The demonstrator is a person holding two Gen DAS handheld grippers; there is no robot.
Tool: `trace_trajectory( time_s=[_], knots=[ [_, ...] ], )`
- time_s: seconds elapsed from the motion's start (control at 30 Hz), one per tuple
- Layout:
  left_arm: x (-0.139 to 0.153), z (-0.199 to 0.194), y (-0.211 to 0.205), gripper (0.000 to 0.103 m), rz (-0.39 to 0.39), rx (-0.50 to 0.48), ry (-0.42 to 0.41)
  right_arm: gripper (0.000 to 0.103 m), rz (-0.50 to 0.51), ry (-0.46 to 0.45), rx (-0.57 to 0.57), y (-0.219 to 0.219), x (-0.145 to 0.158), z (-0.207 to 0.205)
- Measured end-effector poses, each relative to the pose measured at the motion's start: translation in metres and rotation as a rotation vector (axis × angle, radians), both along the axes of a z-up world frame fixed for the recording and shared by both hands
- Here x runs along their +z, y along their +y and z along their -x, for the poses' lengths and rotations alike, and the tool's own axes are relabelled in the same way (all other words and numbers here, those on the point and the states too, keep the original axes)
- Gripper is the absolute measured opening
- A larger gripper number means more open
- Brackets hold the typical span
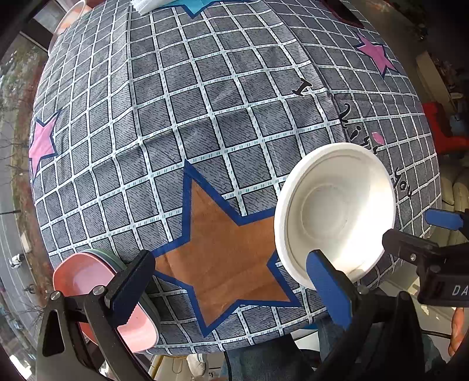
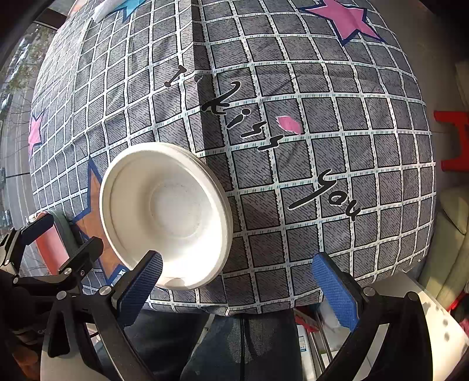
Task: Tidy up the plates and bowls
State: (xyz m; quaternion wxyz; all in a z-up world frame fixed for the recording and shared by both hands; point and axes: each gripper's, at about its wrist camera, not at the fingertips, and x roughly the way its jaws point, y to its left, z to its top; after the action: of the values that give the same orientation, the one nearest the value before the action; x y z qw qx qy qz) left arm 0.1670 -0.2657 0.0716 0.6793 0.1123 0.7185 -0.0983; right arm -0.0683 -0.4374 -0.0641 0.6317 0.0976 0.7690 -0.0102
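A white bowl (image 1: 334, 214) sits upright near the front edge of the table, on a grey checked cloth (image 1: 205, 117). To its left lies a stack of pink plates (image 1: 85, 278) on a green plate (image 1: 112, 259). My left gripper (image 1: 231, 290) is open wide over the brown star, one finger above the pink plates, the other in front of the bowl's near rim. My right gripper (image 2: 239, 290) is also open, its left finger (image 2: 140, 287) at the near rim of the bowl (image 2: 164, 214). Neither holds anything. The pink plates (image 2: 49, 249) show partly behind the left gripper (image 2: 58, 240).
Another pinkish dish (image 1: 70, 20) sits at the far left corner, with a white cloth (image 1: 146, 7) at the back edge. A person's jeans-clad legs (image 2: 234, 345) are below the front edge. A red stool (image 2: 454, 140) stands to the right.
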Motion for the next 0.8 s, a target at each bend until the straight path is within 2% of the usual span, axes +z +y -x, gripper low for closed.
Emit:
trace_trajectory(
  time_s=[0.33,0.8],
  knots=[
    [-0.007,0.002,-0.002,0.103,-0.013,0.002,0.018,0.103,0.005,0.017,-0.004,-0.003,-0.006,0.002],
    [-0.018,0.005,-0.011,0.103,-0.038,-0.015,0.043,0.103,-0.002,0.037,-0.065,-0.019,-0.018,0.021]
  ],
)
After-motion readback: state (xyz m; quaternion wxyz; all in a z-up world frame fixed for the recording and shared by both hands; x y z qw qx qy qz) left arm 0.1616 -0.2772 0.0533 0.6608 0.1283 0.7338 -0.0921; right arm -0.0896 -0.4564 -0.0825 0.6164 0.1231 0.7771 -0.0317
